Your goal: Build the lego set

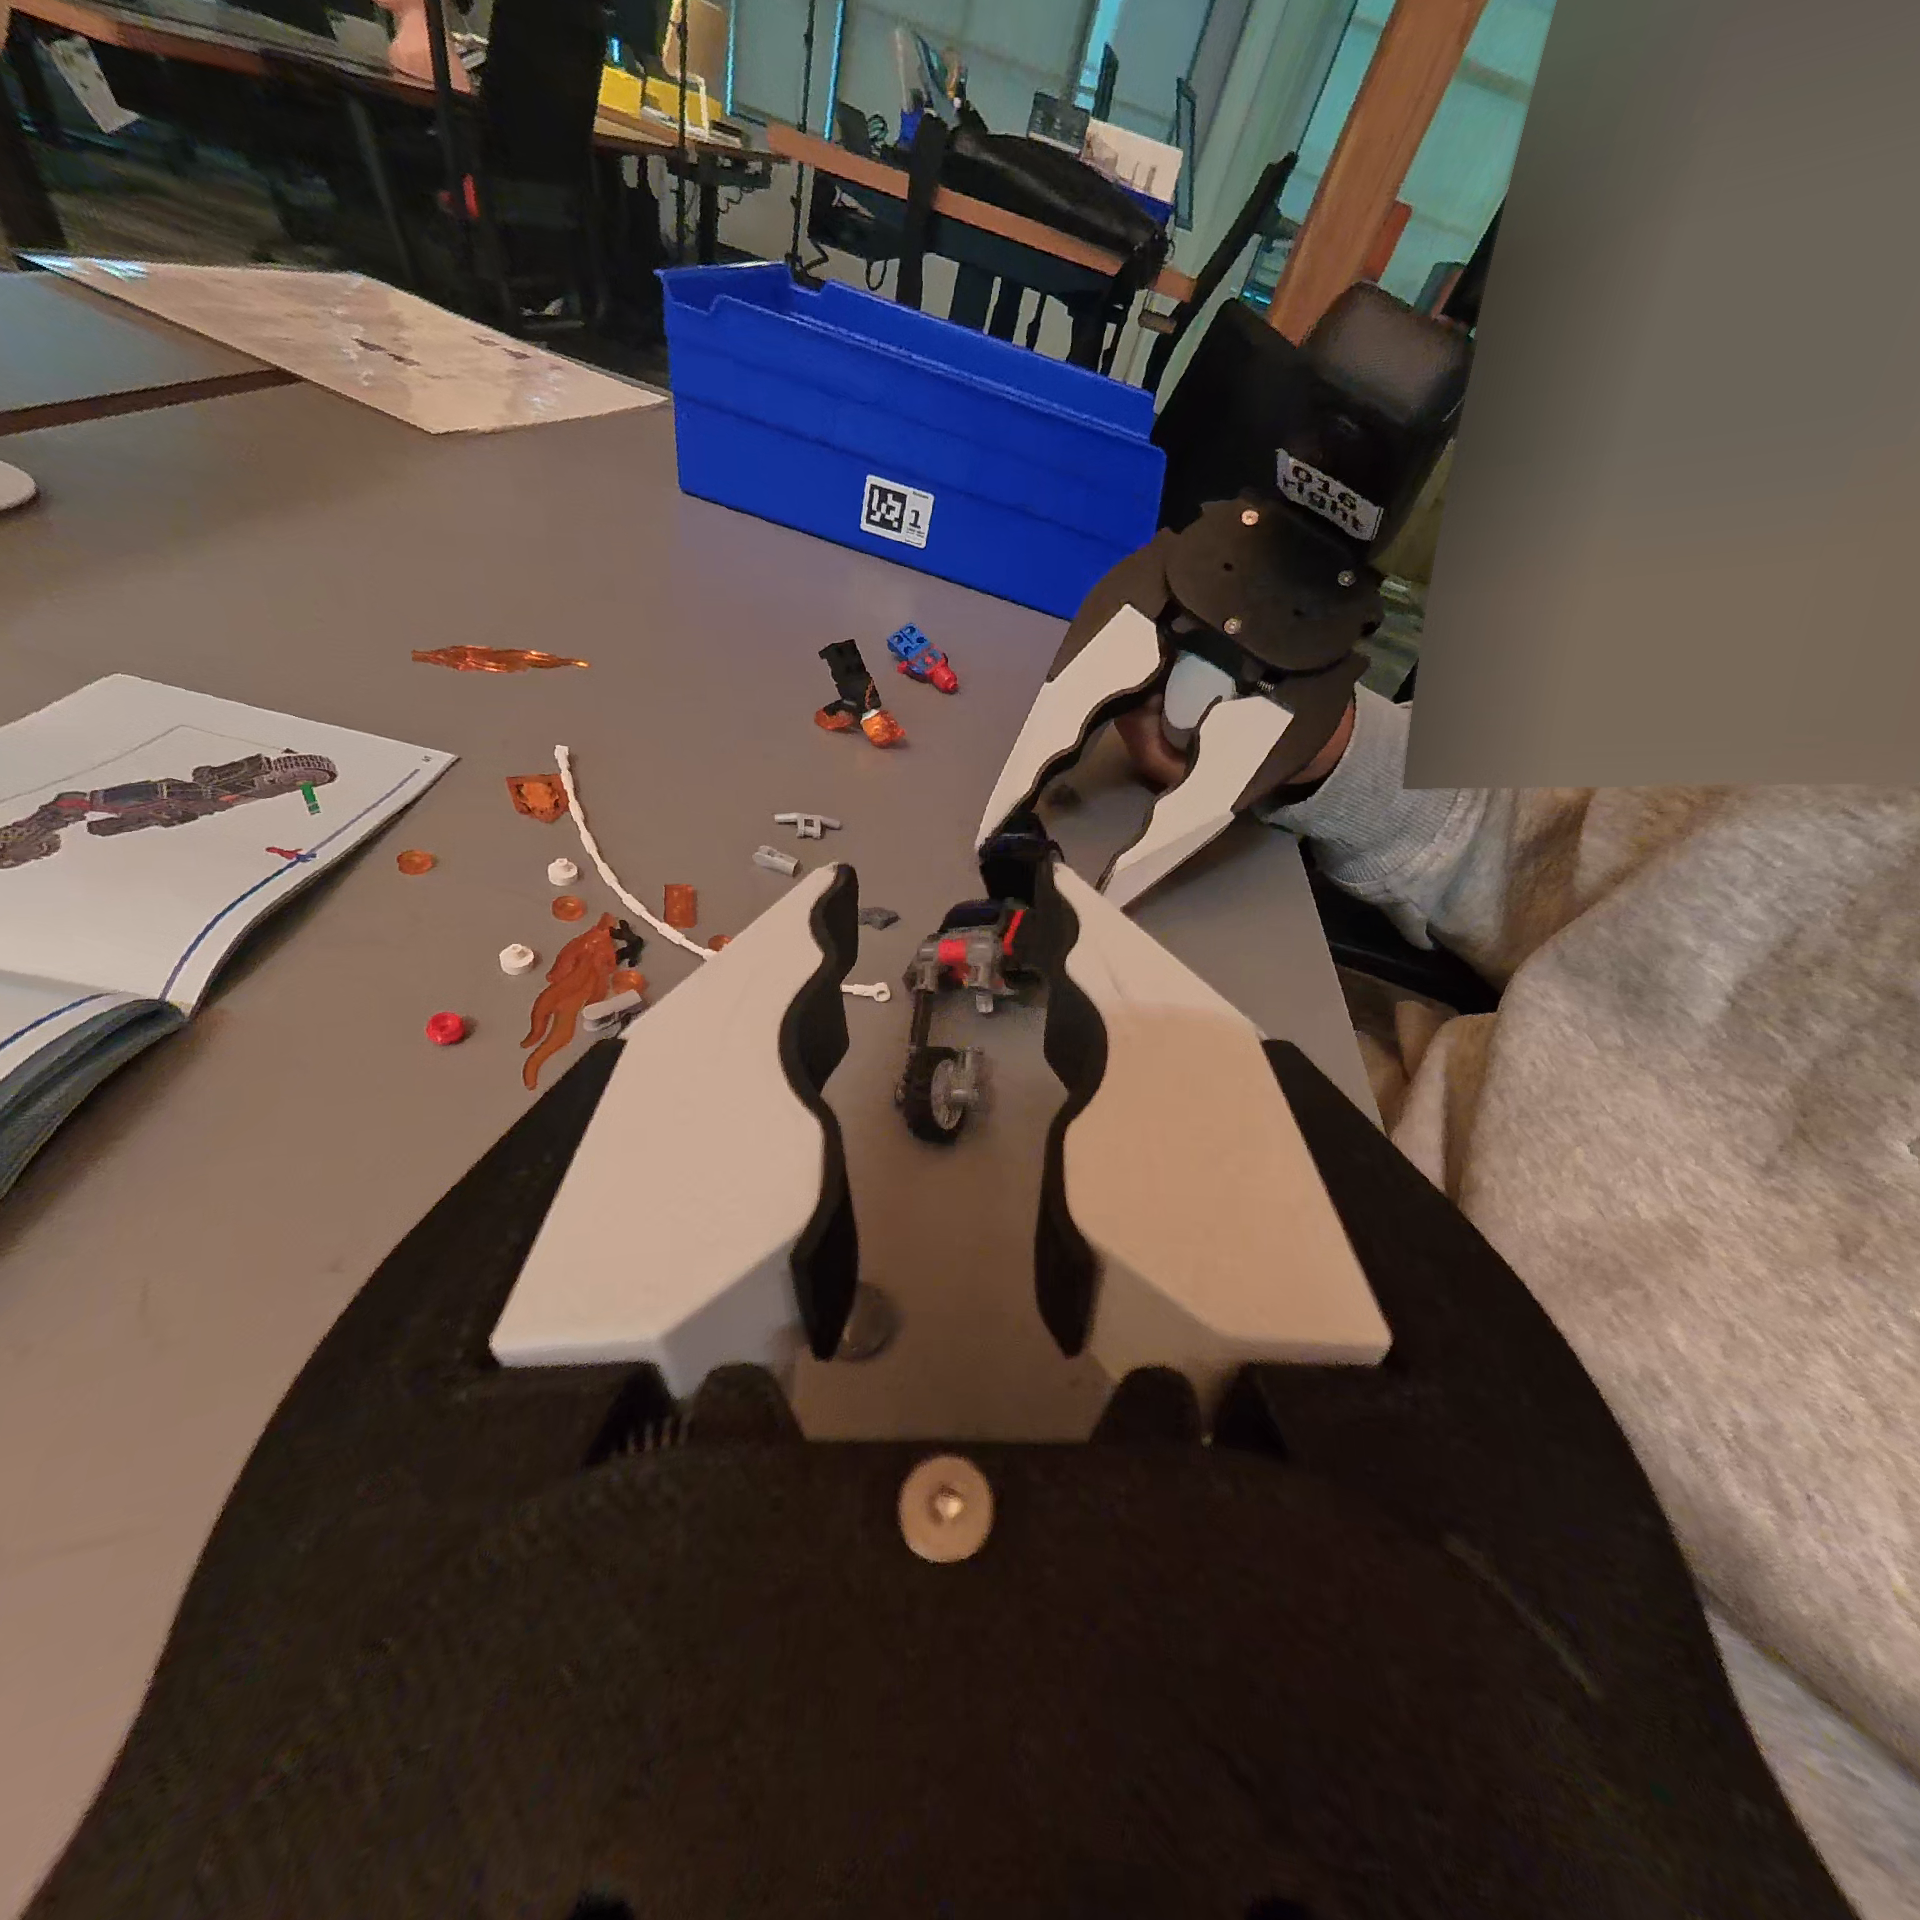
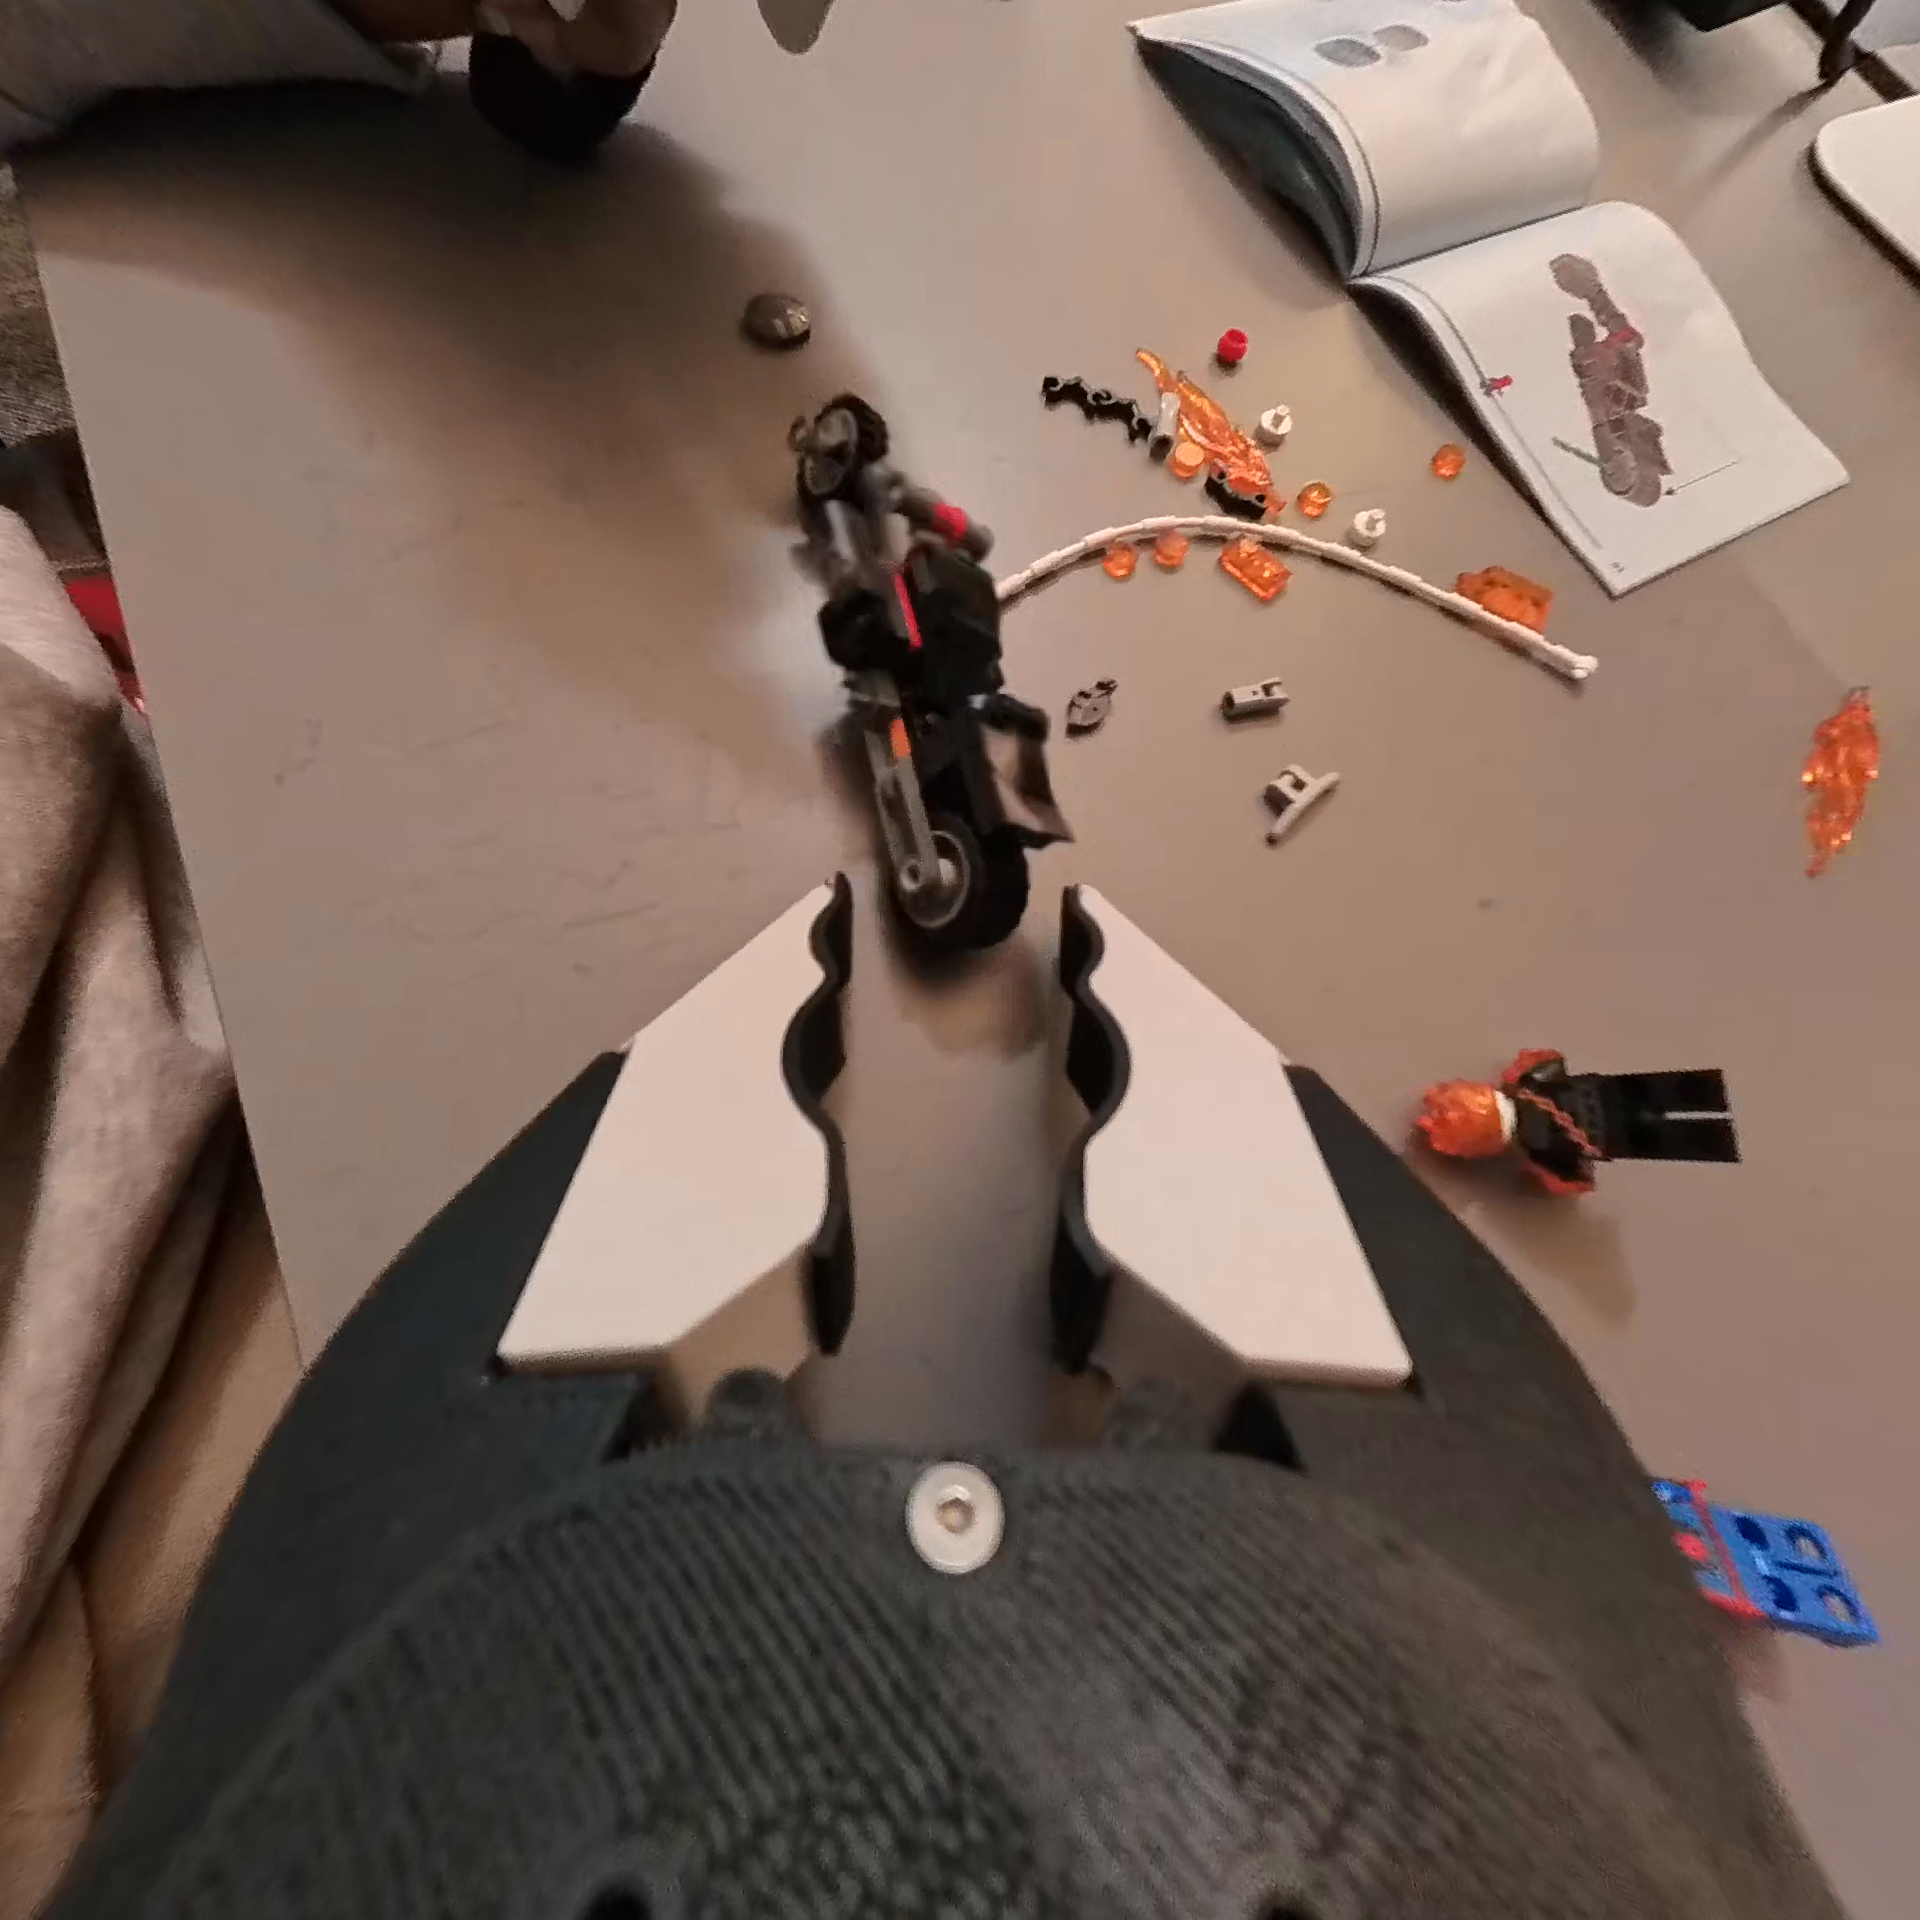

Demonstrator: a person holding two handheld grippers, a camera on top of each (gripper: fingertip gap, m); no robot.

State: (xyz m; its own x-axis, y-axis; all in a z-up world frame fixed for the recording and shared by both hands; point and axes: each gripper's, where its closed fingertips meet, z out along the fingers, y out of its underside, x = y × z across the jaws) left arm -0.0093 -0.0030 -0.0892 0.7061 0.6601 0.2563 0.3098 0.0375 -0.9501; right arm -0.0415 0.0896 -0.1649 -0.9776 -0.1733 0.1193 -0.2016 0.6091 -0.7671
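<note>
**Black motorbike stands between two parted claws**

Black and grey, with a red block at its neck, the half-built motorbike [image 2: 914, 665] stands upright on both wheels on the grey counter [image 2: 416, 623], close to its near-right edge. It sits lengthwise between the two tools, which reads as a set-up for steadying it from both ends while more pieces go on.

In the left wrist view the left claw [image 1: 948, 914] has its jaws apart, the front wheel [image 1: 940, 1086] lying in the gap without either pad clearly touching it. In the right wrist view the right claw [image 2: 954, 914] is likewise spread, its tips just beside the rear wheel [image 2: 961, 883]; whether one tip brushes the tyre I cannot tell. Neither claw carries anything.

Loose pieces lie fanned out to the left of the bike, probably kept within easy reach: clear orange flame pieces [image 2: 1210, 426], a long white chain [image 2: 1309, 566], small grey connectors [image 2: 1257, 698] and a red stud [image 2: 1232, 346]. A flame-headed minifigure [image 2: 1558, 1127] and a small blue piece [image 2: 1766, 1569] lie apart from them. Beyond, the instruction booklet [image 1: 177, 831] lies open, presumably for checking the next step. A blue bin [image 1: 914, 416] stands at the far side.
</note>
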